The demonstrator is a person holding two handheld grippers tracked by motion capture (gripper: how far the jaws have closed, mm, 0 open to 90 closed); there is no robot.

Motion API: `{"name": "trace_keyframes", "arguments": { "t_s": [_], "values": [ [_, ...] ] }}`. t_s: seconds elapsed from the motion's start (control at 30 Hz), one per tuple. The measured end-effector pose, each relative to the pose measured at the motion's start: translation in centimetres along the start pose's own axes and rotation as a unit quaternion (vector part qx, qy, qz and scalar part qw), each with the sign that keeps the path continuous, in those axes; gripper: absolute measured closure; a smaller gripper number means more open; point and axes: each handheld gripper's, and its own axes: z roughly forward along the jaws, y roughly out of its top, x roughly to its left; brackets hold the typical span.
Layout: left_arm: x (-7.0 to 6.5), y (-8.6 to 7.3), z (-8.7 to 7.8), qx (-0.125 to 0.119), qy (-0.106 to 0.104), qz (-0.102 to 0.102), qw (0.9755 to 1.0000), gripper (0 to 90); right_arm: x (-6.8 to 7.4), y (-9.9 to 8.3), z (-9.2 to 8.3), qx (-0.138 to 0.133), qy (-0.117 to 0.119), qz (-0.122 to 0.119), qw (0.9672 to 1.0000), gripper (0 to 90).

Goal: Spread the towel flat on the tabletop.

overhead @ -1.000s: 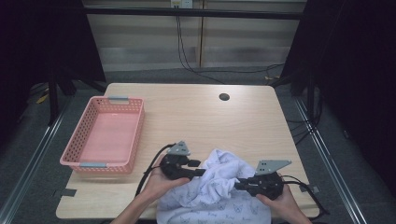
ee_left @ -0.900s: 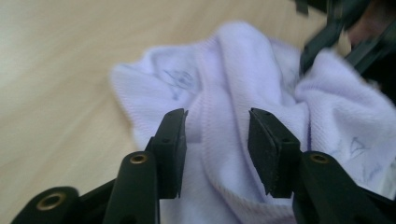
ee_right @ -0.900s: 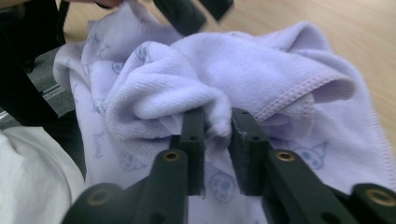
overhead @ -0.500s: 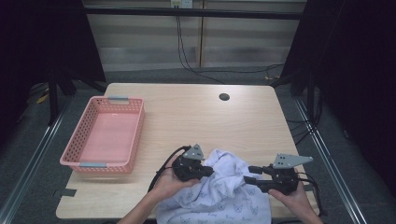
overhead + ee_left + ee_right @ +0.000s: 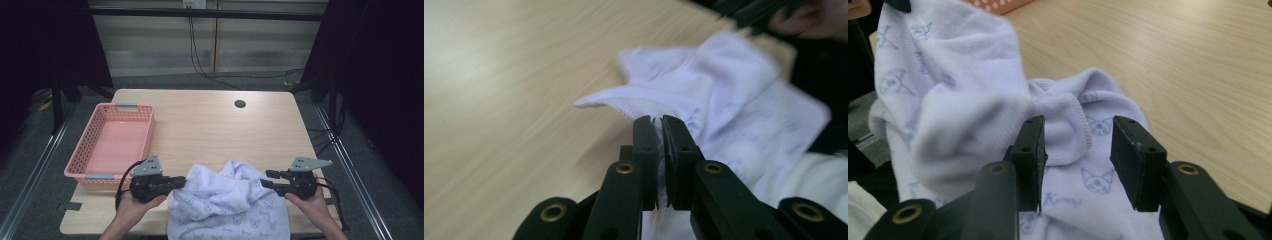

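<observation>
White printed garment [image 5: 230,202] lies bunched at table [image 5: 210,125] front edge, right of pink basket [image 5: 112,142]. Left gripper [image 5: 181,183] is clamped on a hem; right gripper [image 5: 264,184], jaws just narrowing, is parted around a fold, nothing pinched. Judged: one grip made, second pending, spreading/folding left.

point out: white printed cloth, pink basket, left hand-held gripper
white printed cloth [image 5: 227,202], high view, middle of the bunched fabric.
pink basket [image 5: 89,145], high view, its left wall.
left hand-held gripper [image 5: 660,131], left gripper view, between the tips shut on the cloth's hem.
</observation>
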Motion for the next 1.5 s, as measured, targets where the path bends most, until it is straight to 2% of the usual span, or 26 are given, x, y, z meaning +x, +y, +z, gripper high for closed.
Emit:
{"name": "trace_keyframes", "arguments": {
  "t_s": [0.07, 0.13, 0.2, 0.23, 0.3, 0.33, 0.4, 0.47, 0.57, 0.6, 0.63, 0.67, 0.7, 0.73, 0.8, 0.93, 1.0, 1.03, 1.1, 1.17, 1.23, 1.3, 1.37, 1.43, 1.47, 1.5],
  "values": [
    [0.5, -1.6, -0.1, 0.027, 0.020, -0.008, 0.9994, 85.8, -0.2, 0.1, 0.5, 0.005, 0.001, -0.001, 1.0000, 59.0],
    [1.1, -2.9, 0.1, 0.029, 0.003, -0.031, 0.9991, 85.4, -0.5, 0.4, 1.4, 0.012, -0.001, -0.003, 0.9999, 59.8],
    [1.5, -3.4, 0.4, 0.022, -0.016, -0.047, 0.9985, 82.9, -0.8, 0.6, 2.3, 0.016, 0.008, 0.001, 0.9998, 59.8],
    [1.8, -3.5, 0.5, 0.018, -0.021, -0.055, 0.9981, 79.0, -0.9, 0.7, 2.7, 0.021, 0.009, 0.001, 0.9997, 59.6],
    [2.3, -3.0, 0.7, 0.004, -0.016, -0.068, 0.9975, 74.1, -1.2, 0.9, 3.9, 0.033, 0.010, -0.006, 0.9994, 58.2],
    [2.6, -2.7, 0.8, -0.004, -0.013, -0.075, 0.9971, 70.6, -1.3, 1.1, 4.6, 0.036, 0.020, -0.002, 0.9992, 57.3],
    [3.0, -2.3, 1.2, -0.007, -0.021, -0.078, 0.9967, 67.8, -1.3, 1.3, 5.7, 0.040, 0.033, -0.007, 0.9986, 55.9],
    [3.5, -2.0, 1.9, -0.005, -0.026, -0.088, 0.9958, 63.2, -1.1, 1.4, 6.9, 0.048, 0.052, -0.011, 0.9974, 54.0],
    [3.7, -2.0, 3.0, 0.005, -0.022, -0.091, 0.9956, 59.1, -0.5, 1.3, 8.9, 0.076, 0.060, -0.024, 0.9950, 50.2],
    [3.6, -2.1, 3.3, 0.017, -0.015, -0.086, 0.9960, 56.6, -0.4, 1.2, 9.5, 0.083, 0.062, -0.024, 0.9943, 53.2],
    [3.5, -2.2, 3.5, 0.024, -0.013, -0.084, 0.9961, 55.9, -0.2, 1.1, 9.8, 0.089, 0.060, -0.029, 0.9938, 63.3],
    [3.3, -2.4, 3.5, 0.026, -0.026, -0.080, 0.9961, 56.2, 0.0, 1.0, 9.7, 0.087, 0.062, -0.032, 0.9937, 74.0],
    [3.2, -2.5, 3.6, 0.028, -0.034, -0.075, 0.9962, 59.1, 0.2, 1.1, 9.4, 0.078, 0.051, -0.034, 0.9951, 83.8],
    [2.8, -2.6, 3.6, 0.031, -0.036, -0.064, 0.9968, 61.5, 0.3, 1.2, 9.1, 0.074, 0.039, -0.035, 0.9959, 85.7],
    [2.2, -2.8, 3.6, 0.031, -0.052, -0.049, 0.9970, 67.8, 0.1, 1.3, 7.6, 0.053, 0.014, -0.028, 0.9981, 86.9],
    [1.0, -2.7, 3.7, 0.030, -0.059, -0.018, 0.9976, 80.0, -0.9, 1.3, 3.7, 0.006, -0.026, -0.004, 0.9996, 87.3],
    [0.7, -2.6, 3.8, 0.030, -0.068, -0.011, 0.9972, 82.7, -1.5, 1.0, 1.7, -0.012, -0.050, 0.003, 0.9987, 87.3],
    [0.4, -2.5, 3.9, 0.031, -0.073, -0.006, 0.9968, 83.2, -1.7, 0.8, 0.9, -0.018, -0.054, 0.010, 0.9983, 87.3],
    [-0.1, -2.4, 4.1, 0.034, -0.080, 0.004, 0.9962, 84.0, -2.2, 0.1, -1.2, -0.030, -0.080, 0.022, 0.9961, 87.3],
    [-0.4, -2.5, 4.1, 0.036, -0.090, 0.009, 0.9952, 84.3, -2.7, -0.8, -2.5, -0.033, -0.090, 0.036, 0.9947, 87.3],
    [-0.6, -2.7, 4.3, 0.047, -0.105, 0.008, 0.9933, 83.8, -3.1, -2.0, -3.3, -0.026, -0.101, 0.052, 0.9931, 87.3],
    [-0.6, -2.8, 4.3, 0.051, -0.105, 0.005, 0.9932, 80.5, -3.4, -3.0, -3.5, -0.016, -0.109, 0.065, 0.9917, 87.2],
    [-0.2, -2.6, 4.0, 0.043, -0.103, 0.000, 0.9937, 77.1, -3.4, -3.2, -3.5, -0.009, -0.114, 0.061, 0.9916, 87.2],
    [0.4, -2.3, 3.6, 0.019, -0.091, -0.028, 0.9953, 65.6, -3.3, -3.0, -3.4, -0.017, -0.112, 0.059, 0.9917, 87.2],
    [0.7, -2.2, 3.5, 0.010, -0.084, -0.043, 0.9955, 62.0, -3.3, -2.8, -3.4, -0.020, -0.110, 0.058, 0.9921, 87.2],
    [1.2, -2.1, 3.4, 0.000, -0.071, -0.059, 0.9957, 62.4, -3.2, -2.8, -3.4, -0.023, -0.107, 0.056, 0.9924, 87.1]
  ]
}}
